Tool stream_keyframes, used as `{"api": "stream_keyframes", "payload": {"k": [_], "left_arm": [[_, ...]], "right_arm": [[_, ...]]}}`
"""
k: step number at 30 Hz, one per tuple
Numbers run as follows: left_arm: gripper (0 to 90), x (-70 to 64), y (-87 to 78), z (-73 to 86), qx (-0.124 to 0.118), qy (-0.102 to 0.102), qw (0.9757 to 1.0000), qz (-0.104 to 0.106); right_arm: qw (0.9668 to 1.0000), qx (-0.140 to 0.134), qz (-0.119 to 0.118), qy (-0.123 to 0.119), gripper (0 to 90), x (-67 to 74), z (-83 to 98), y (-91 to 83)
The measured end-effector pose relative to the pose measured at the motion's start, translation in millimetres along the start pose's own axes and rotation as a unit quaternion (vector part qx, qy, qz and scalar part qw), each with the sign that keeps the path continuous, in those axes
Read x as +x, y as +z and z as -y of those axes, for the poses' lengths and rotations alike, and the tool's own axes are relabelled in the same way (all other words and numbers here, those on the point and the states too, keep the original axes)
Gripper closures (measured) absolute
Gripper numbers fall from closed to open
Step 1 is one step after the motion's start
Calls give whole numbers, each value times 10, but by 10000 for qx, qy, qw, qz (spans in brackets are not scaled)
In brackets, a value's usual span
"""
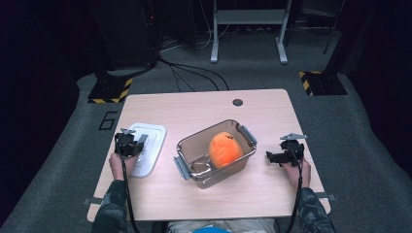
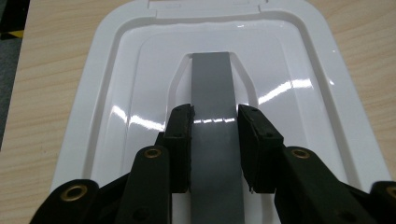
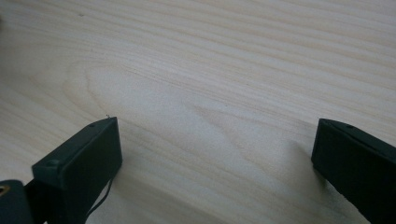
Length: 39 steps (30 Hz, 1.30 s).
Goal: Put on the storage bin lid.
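High view: the white lid [image 1: 145, 145] lies flat at the left of the frame on the worktop [image 1: 272, 111], just beside the clear storage box [image 1: 216, 153] in the centre, which holds an orange plush toy [image 1: 224, 148]. The left tool [image 1: 130, 145] sits over the lid's near half. The right tool [image 1: 284, 154] rests at the right of the frame, well apart from the box.

Left gripper view: the left tool [image 2: 215, 135] is clamped on the grey handle strip [image 2: 212, 84] that runs down the lid's [image 2: 116, 93] middle, one jaw on each side of it. The lid looks like light, stiff, glossy plastic, likely slippery on its broad faces, so this raised strip is the sensible hold. How firmly the pads bite is hard to judge from here.

Right gripper view: the right tool [image 3: 217, 154] stands wide open over bare wood [image 3: 210, 70], holding nothing.
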<state>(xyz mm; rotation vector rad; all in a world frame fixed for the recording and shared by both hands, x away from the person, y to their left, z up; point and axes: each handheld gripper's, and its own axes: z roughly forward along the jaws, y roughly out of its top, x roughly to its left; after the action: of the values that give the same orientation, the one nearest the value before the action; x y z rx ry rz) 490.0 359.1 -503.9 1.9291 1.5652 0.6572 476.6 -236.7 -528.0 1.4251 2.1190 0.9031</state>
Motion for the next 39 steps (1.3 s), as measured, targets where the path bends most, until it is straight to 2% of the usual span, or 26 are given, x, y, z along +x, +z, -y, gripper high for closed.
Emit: {"api": "stream_keyframes", "payload": {"k": [5, 8, 11, 19, 25, 37, 39], "left_arm": [[666, 13, -70, -24, -102, -54, 9999, 70], [666, 3, -136, -65, -134, -10, 9998, 139], [666, -20, -200, -104, -157, 124, 9996, 182], [666, -116, -371, -225, -386, 242, 9984, 339], [666, -182, -480, -331, -427, 419, 9972, 459], [666, -241, -608, -486, -458, 673, 9956, 472], [666, -251, -625, -505, -456, 665, 9955, 492]], "right_arm": [[10000, -6, -2, -11, 9, -3, 0, 1], [10000, 1, 0, -2, 9, 0, 0, 0], [10000, 0, 0, 0, 9, 0, 0, 0], [10000, -1, 2, 0, 9, 1, 0, 0], [10000, 0, 3, -2, 9, 0, 0, 0], [10000, 0, 2, -1, 9, 0, 0, 0], [10000, -1, 2, -1, 9, 0, 0, 0]]}}
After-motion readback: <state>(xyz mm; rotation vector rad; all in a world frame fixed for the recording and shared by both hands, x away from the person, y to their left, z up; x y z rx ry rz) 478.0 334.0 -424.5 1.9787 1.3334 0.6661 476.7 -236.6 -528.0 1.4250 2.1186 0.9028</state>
